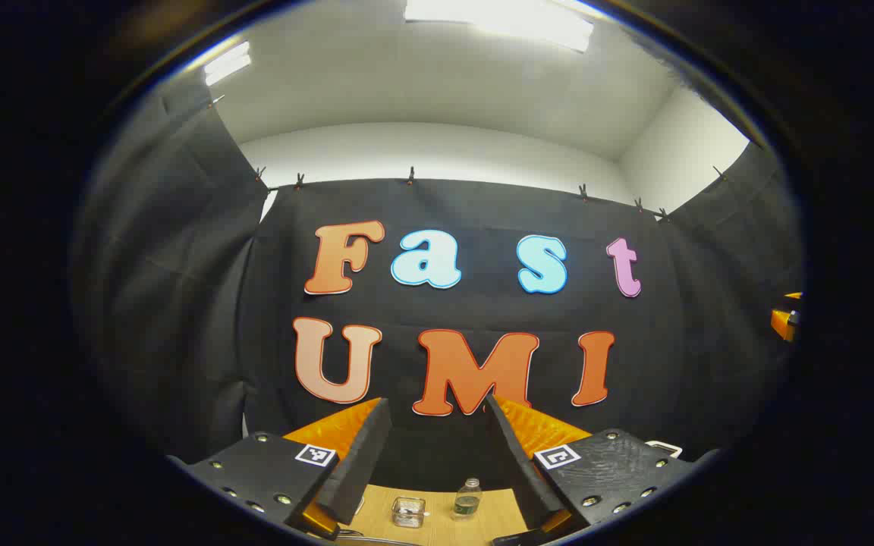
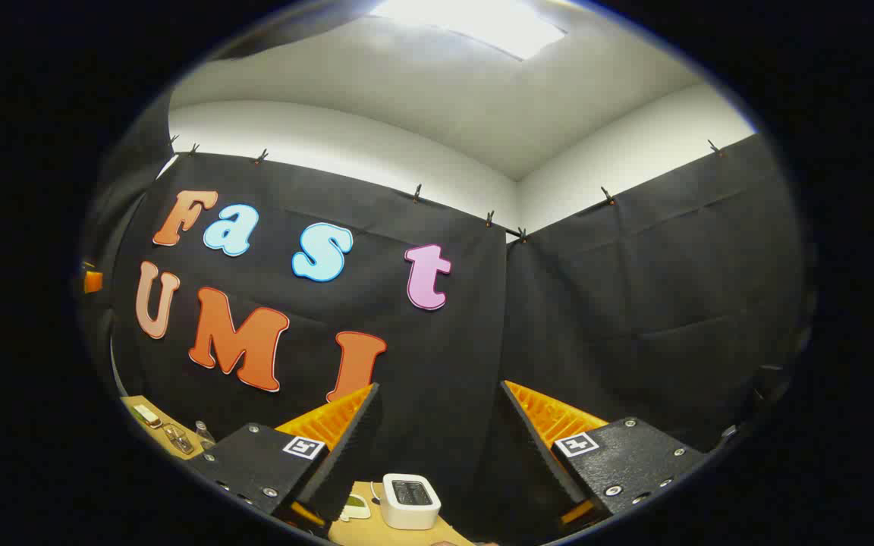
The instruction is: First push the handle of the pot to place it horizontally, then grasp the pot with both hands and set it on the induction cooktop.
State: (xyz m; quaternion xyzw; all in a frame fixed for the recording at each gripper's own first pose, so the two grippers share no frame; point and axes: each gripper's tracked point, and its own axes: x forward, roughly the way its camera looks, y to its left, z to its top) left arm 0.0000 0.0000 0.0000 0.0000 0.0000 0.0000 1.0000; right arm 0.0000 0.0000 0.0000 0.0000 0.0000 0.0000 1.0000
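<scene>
Left gripper (image 1: 437, 440) and right gripper (image 2: 441, 428) both raised toward booth wall, jaws wide apart, holding nothing. Pot's whereabouts: cannot tell. Worktop (image 1: 501, 514) carries a small bottle (image 1: 467, 498) and clear box (image 1: 408, 512); white appliance (image 2: 410, 500) nearby. Risk: descending blind, clipping these.

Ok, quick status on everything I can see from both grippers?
left gripper: open, holding nothing, raised above the table
right gripper: open, holding nothing
bottle: upright on the table
clear container: resting beside the bottle
white box: sitting on the table
</scene>
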